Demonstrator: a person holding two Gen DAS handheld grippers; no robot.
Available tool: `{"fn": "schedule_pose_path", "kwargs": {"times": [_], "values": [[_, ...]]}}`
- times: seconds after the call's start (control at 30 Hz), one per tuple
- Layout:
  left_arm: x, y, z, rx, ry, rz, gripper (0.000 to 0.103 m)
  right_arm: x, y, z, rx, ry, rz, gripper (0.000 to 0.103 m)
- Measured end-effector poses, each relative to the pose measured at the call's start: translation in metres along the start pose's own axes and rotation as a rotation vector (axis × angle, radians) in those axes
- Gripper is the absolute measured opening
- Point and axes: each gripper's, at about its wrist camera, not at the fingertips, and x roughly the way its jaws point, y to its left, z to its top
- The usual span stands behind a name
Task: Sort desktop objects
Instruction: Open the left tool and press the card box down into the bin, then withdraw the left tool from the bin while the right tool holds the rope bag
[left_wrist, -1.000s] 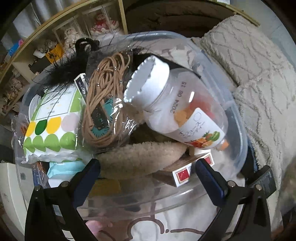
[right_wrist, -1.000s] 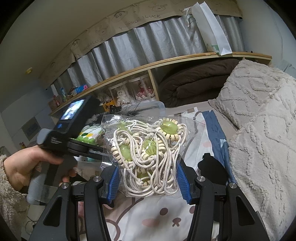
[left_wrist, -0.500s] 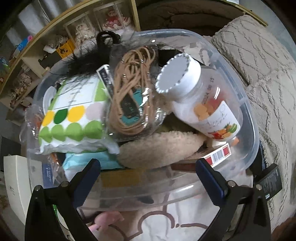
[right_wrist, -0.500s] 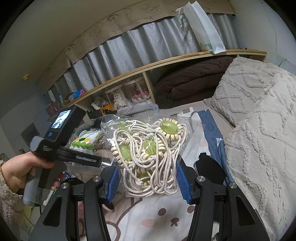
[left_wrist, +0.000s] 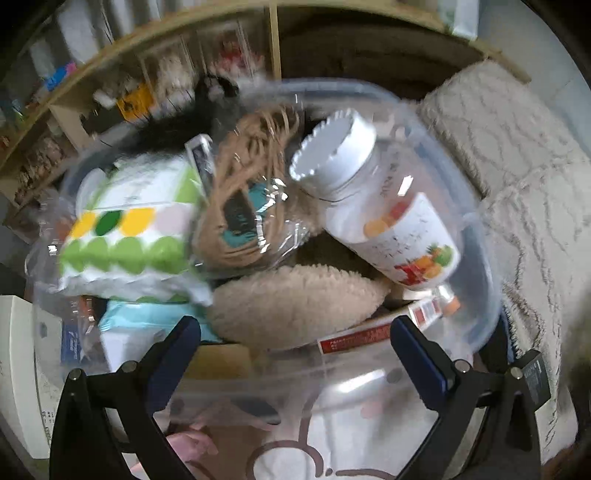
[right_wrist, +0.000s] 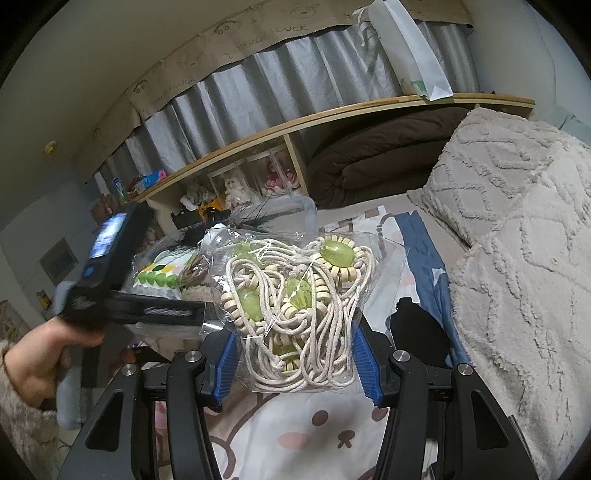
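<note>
The right gripper (right_wrist: 291, 363) is clamped on a clear bag of cream cord with green beads (right_wrist: 299, 314), held up over the bedspread (right_wrist: 332, 435). The left gripper (left_wrist: 295, 339) stands wide and empty at the near rim of the crammed clear bin (left_wrist: 476, 236), whose jar (left_wrist: 384, 218) and tissue pack (left_wrist: 125, 229) rise above its edge; the textured blanket (right_wrist: 517, 240) crowds the right side

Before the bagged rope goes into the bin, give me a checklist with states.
1. Right gripper shut on clear bag of white rope with green beads: ok.
2. Bag lifted clear of the cartoon-print bedsheet: ok.
3. Left gripper open, holding nothing: ok.
4. Free space in the clear plastic bin: not ok, piled high.
5. White-capped jar lying stable: cannot tell.
</note>
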Motion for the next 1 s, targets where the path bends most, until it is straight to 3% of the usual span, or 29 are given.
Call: {"fn": "schedule_pose_path", "kwargs": {"times": [0.2, 0.33, 0.47, 0.73, 1.0], "values": [[-0.054, 0.01, -0.04, 0.011, -0.229, -0.059, 0.103, 0.007, 0.005, -0.004, -0.017, 0.011, 0.017, 0.055], [-0.076, 0.023, -0.066, -0.033, -0.318, -0.121, 0.103, 0.012, 0.01, -0.008, -0.033, 0.023, 0.021, 0.055], [-0.096, 0.034, -0.086, -0.076, -0.409, -0.126, 0.103, 0.015, 0.016, -0.012, -0.045, 0.031, 0.056, 0.055], [-0.107, 0.061, -0.106, -0.089, -0.462, -0.067, 0.103, 0.023, 0.027, -0.012, -0.037, 0.049, 0.115, 0.055], [-0.1, 0.078, -0.111, -0.128, -0.49, -0.115, 0.103, 0.026, 0.047, 0.034, -0.04, 0.02, 0.173, 0.055]]}}
